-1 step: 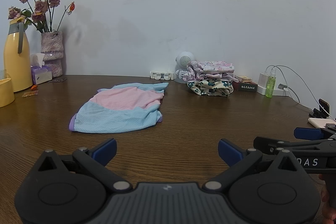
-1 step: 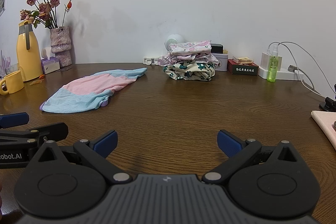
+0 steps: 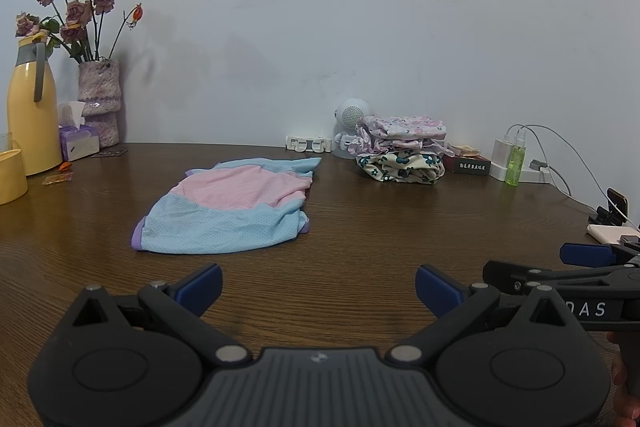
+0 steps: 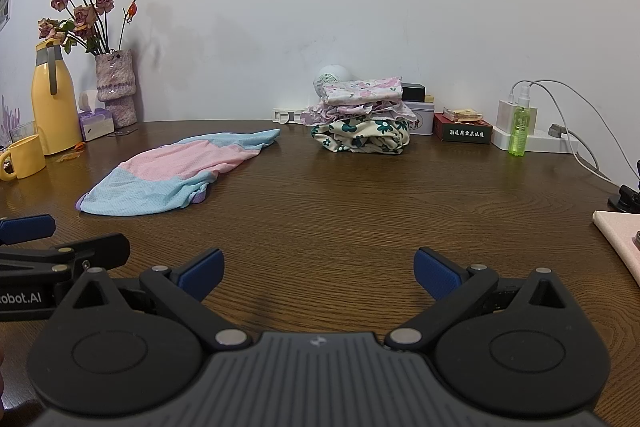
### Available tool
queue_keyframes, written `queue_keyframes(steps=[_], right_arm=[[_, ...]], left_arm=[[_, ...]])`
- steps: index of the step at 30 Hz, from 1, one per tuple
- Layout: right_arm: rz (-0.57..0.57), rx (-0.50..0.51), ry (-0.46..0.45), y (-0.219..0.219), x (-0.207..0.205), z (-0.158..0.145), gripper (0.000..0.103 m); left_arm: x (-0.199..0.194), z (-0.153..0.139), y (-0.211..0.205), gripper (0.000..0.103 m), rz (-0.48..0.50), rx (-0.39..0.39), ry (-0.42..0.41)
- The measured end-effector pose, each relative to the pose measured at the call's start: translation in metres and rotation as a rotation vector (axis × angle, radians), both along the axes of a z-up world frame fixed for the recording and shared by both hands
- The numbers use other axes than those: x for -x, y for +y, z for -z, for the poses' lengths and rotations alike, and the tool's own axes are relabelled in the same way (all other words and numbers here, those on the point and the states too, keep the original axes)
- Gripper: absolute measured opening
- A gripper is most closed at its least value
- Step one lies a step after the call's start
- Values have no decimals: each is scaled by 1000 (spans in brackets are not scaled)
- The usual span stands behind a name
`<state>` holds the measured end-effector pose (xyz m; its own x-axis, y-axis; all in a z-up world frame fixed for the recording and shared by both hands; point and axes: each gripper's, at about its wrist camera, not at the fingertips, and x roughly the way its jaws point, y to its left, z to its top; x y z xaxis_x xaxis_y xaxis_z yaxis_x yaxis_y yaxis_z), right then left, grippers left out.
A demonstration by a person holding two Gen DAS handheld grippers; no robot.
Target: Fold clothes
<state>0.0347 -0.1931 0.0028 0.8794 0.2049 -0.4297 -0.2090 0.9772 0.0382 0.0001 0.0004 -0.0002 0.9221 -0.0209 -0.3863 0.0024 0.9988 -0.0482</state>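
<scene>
A pink and light-blue mesh garment [image 3: 232,207] lies flat on the brown wooden table [image 3: 360,235], ahead and left of my left gripper [image 3: 318,287]; it also shows in the right wrist view [image 4: 176,175]. A stack of folded floral clothes [image 3: 400,151] sits at the back by the wall, also in the right wrist view [image 4: 362,119]. My left gripper is open and empty, low over the table's near side. My right gripper [image 4: 318,273] is open and empty, beside it to the right. Each gripper shows at the edge of the other's view.
A yellow jug [image 3: 30,115], a yellow cup [image 4: 24,157], a vase of dried roses [image 3: 98,99] and a tissue box [image 3: 78,143] stand at back left. A small robot-shaped speaker [image 3: 350,119], boxes, a green spray bottle [image 3: 516,159], a charger with cables and a pink pad [image 4: 620,239] are at right.
</scene>
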Motion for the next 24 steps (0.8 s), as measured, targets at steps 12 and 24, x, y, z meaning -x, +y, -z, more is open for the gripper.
queue_keyframes(steps=[12, 24], right_arm=[[0, 0, 0, -2, -1, -2, 103], [-1, -1, 0, 0, 0, -2, 103]], left_arm=[[0, 0, 1, 103, 1, 0, -1], [-1, 1, 1, 103, 5, 1, 0]])
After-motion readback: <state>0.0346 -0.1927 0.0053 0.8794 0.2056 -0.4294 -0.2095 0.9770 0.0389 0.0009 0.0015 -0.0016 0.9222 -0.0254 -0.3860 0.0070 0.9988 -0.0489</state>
